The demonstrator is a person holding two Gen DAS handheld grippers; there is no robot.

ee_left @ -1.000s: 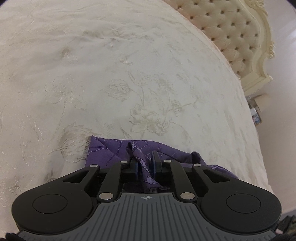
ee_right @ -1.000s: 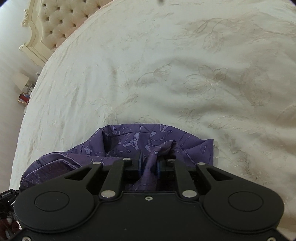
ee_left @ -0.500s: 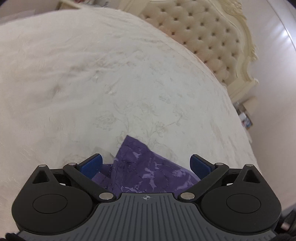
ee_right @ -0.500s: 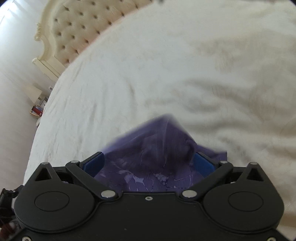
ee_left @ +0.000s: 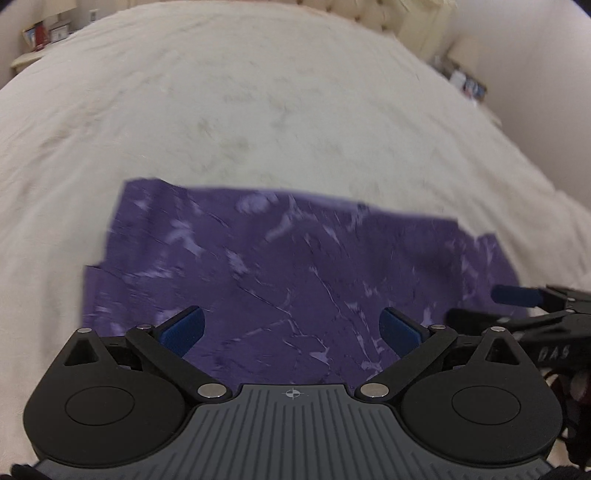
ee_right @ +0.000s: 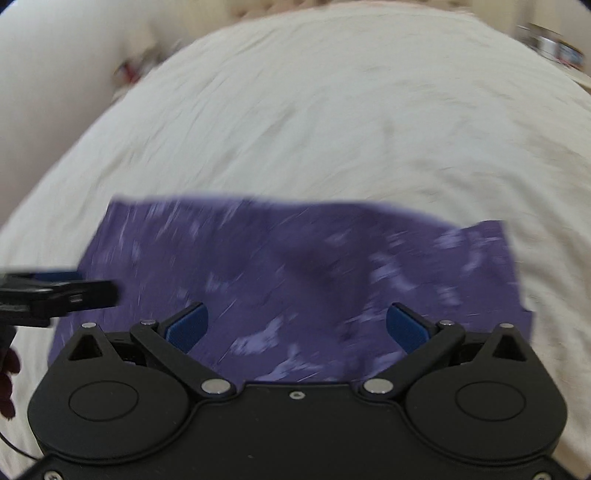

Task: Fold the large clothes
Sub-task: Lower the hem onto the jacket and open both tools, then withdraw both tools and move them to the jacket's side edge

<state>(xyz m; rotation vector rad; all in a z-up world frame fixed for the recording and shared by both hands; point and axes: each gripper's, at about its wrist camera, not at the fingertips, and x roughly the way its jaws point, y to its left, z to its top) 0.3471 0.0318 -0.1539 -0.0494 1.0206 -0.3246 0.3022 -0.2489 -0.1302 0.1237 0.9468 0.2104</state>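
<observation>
I count one purple garment (ee_left: 295, 266), patterned with paler lilac streaks, lying flat on the bed (ee_left: 258, 110); its folded shape spreads wide across the cream bedspread toward the near edge of the bed, below both cameras. There are two grippers. My left gripper (ee_left: 291, 328) is released, its two blue pads (ee_left: 183, 330) spread far apart above the cloth with nothing pressed between them. My right gripper (ee_right: 297, 325) is likewise released, pads wide, only open air over the fabric. Both sets of jaws have just been opening, and no cloth sits between either pair.

In the left wrist view the right gripper pokes in from the right edge, cut off there, one blue pad showing over the garment's right end. In the right wrist view the left gripper enters from the left edge as a dark blurred bar. Both pictures are smeared by motion, so the print on the garment and the bedspread's pattern are hard to read. The garment's near edge is hidden behind the gripper bodies. A tufted headboard (ee_left: 373, 14) is barely visible at the bed's far end, and small cluttered items at the room's sides are too blurred to name.
</observation>
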